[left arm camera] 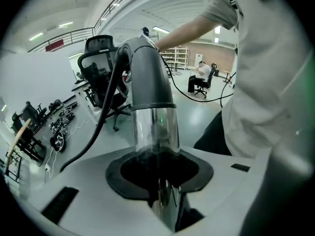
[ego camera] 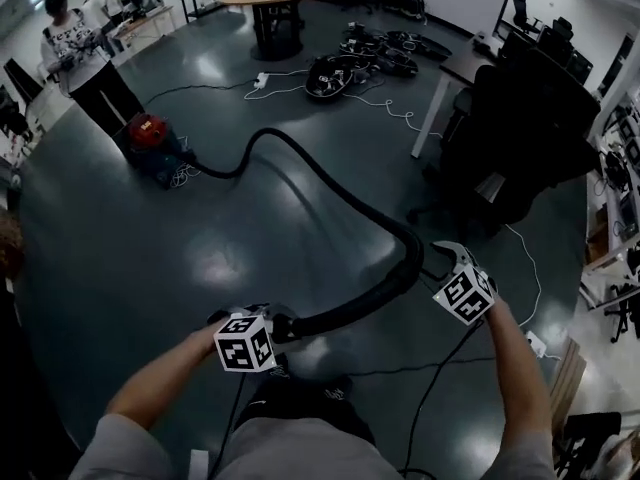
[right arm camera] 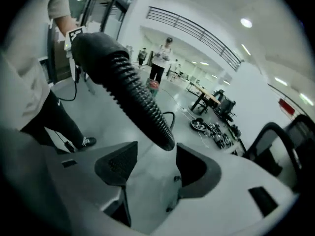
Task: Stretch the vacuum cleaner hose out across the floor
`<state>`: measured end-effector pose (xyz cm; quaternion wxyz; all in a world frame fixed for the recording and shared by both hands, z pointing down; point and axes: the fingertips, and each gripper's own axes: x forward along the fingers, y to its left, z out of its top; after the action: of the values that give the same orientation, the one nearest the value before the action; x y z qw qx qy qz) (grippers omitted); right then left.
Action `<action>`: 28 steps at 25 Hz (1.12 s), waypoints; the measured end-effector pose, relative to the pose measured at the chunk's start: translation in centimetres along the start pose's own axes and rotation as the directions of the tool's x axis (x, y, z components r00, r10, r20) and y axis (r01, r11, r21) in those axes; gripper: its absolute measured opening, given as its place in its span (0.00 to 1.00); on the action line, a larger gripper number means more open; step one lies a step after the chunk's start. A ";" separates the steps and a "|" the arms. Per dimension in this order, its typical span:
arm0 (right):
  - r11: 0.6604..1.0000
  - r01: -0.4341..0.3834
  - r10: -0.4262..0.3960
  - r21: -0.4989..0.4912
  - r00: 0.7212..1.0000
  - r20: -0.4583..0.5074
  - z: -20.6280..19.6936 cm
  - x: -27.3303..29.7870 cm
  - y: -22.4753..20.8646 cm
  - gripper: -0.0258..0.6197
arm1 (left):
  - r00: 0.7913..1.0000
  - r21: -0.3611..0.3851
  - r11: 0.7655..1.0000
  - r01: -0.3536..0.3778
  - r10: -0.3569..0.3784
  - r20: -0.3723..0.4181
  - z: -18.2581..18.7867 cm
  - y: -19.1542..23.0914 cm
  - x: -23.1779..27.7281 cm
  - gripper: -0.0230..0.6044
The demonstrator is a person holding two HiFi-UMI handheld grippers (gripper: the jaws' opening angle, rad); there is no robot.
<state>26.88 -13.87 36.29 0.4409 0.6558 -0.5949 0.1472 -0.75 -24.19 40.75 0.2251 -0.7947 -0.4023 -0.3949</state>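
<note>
Black ribbed plastic vacuum hose [ego camera: 330,183]: bendy, light, likely to sag. Left gripper [left arm camera: 160,168] was clamped on its shiny metal end-tube [left arm camera: 155,132]. Right gripper [right arm camera: 152,163] gaped, hose between its jaws, apparently untouched; ribs there offered good hold.

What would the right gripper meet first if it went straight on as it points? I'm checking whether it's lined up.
Probably the black ribbed hose, which crosses just ahead of the right gripper, in line with its open jaws; depth is hard to judge.

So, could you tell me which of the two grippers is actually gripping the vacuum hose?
The left gripper: its fingers clamp the shiny metal tube ending the black ribbed hose, while the right gripper has its fingers wide apart.
</note>
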 end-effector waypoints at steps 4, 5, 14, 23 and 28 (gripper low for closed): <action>0.972 -0.125 0.129 -0.200 0.992 0.007 4.6 4.2 1.1 0.39 | 1.000 -0.024 1.000 -0.008 0.007 -0.021 -3.0 -0.6 -3.7 0.24; 0.959 -0.160 0.168 -0.232 0.986 0.014 6.1 5.3 1.9 0.39 | 1.000 -0.040 0.999 -0.013 0.012 -0.023 -4.2 -0.7 -4.8 0.24; 0.773 -0.324 0.410 -0.546 0.911 0.041 19.9 13.4 12.1 0.39 | 0.997 -0.147 0.987 -0.068 0.063 -0.043 -13.1 -2.9 -14.2 0.24; 0.719 -0.468 0.469 -0.514 0.872 -0.137 20.0 13.2 18.3 0.30 | 0.982 -0.341 0.925 -0.167 0.187 0.027 -16.7 -5.5 -17.5 0.24; 0.740 -0.578 0.550 -0.345 0.814 -0.185 15.5 8.7 22.1 0.29 | 0.950 -0.366 0.899 -0.239 0.295 0.105 -14.6 -6.0 -18.2 0.24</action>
<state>3.82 -29.05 42.62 0.5163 0.3393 -0.7662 0.1768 -18.80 -39.00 34.79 0.1000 -0.8983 -0.2294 -0.3610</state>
